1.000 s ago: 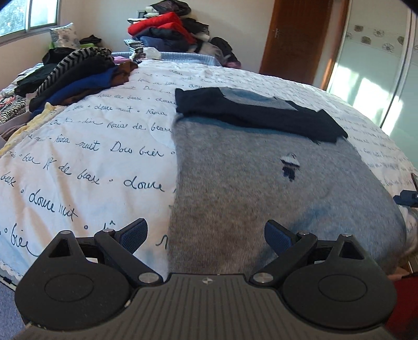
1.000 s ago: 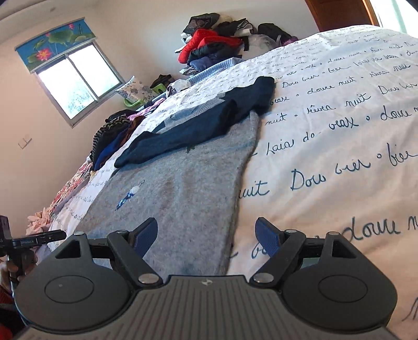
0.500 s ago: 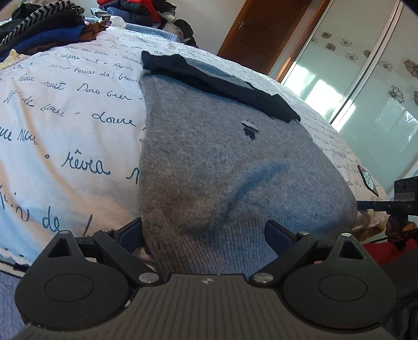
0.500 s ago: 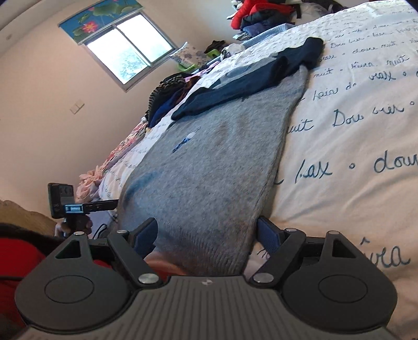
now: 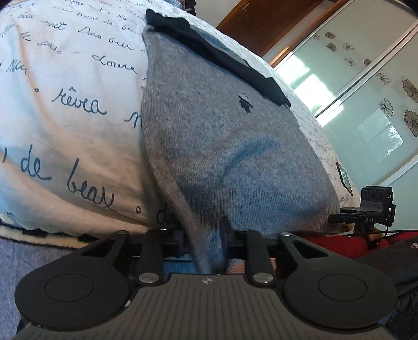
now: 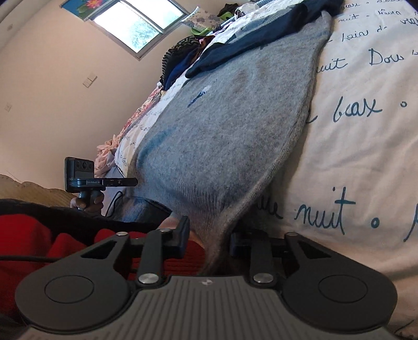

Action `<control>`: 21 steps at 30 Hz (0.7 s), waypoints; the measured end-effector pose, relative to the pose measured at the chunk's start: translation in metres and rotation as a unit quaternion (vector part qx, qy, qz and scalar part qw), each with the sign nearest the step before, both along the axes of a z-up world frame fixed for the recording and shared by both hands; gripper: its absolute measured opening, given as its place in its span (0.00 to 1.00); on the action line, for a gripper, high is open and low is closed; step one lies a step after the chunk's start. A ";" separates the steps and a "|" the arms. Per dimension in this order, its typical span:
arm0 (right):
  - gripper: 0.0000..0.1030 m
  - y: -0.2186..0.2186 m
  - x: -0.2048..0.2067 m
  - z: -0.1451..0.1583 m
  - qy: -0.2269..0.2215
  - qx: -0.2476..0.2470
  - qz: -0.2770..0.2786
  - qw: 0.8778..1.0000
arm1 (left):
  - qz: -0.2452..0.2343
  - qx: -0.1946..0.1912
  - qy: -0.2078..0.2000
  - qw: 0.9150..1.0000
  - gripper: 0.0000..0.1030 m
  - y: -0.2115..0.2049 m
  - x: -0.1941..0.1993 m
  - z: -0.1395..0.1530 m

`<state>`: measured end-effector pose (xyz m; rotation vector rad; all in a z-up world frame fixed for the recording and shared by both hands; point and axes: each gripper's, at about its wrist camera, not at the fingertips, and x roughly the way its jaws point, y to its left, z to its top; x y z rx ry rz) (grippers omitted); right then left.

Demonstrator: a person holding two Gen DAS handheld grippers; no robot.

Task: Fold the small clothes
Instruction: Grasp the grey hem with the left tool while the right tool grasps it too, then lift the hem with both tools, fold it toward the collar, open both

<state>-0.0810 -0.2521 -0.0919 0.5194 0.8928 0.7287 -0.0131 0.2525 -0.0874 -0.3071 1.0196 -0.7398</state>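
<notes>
A grey knit sweater [image 5: 224, 136] with dark navy sleeves [image 5: 216, 57] folded across its top lies on the bed. It also shows in the right wrist view [image 6: 230, 125]. My left gripper [image 5: 202, 242] is shut on the sweater's bottom hem at its left corner, and the cloth bunches between the fingers. My right gripper [image 6: 209, 240] is shut on the hem at the right corner. Both sit at the bed's near edge. Each gripper shows in the other's view, the right gripper [image 5: 371, 206] at far right and the left gripper [image 6: 86, 177] at left.
A white bedspread [image 5: 65, 109] with blue handwriting covers the bed. A pile of folded clothes [image 6: 183, 55] lies on the bed's far side under a window [image 6: 141, 23]. Glass wardrobe doors [image 5: 365, 91] and a wooden door stand beyond the bed.
Both grippers dropped to the bed's near edge and closed on the sweater's bottom hem corners. They were open a second ago.
</notes>
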 end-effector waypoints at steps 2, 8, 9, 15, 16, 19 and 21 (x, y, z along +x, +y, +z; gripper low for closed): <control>0.11 0.002 -0.003 0.001 0.001 -0.015 -0.002 1.000 | -0.007 0.011 0.004 1.000 0.09 -0.004 0.000 0.000; 0.07 0.011 -0.007 0.019 -0.030 -0.035 0.009 0.999 | -0.014 0.006 -0.034 0.999 0.06 -0.010 -0.003 0.023; 0.07 0.012 -0.007 0.025 -0.039 -0.029 0.012 0.999 | -0.012 0.001 -0.043 0.999 0.06 -0.009 -0.003 0.030; 0.07 0.005 -0.002 0.071 -0.122 0.012 -0.011 0.992 | 0.011 -0.022 -0.110 0.994 0.06 -0.019 -0.002 0.077; 0.07 0.003 0.001 0.079 -0.137 0.017 -0.017 0.990 | 0.014 -0.026 -0.120 0.992 0.06 -0.022 -0.001 0.085; 0.07 0.003 0.009 0.100 -0.176 0.026 -0.026 0.984 | 0.029 -0.043 -0.148 0.988 0.06 -0.031 0.006 0.106; 0.07 0.004 0.018 0.110 -0.191 0.024 -0.032 0.981 | 0.043 -0.055 -0.162 0.984 0.06 -0.035 0.012 0.116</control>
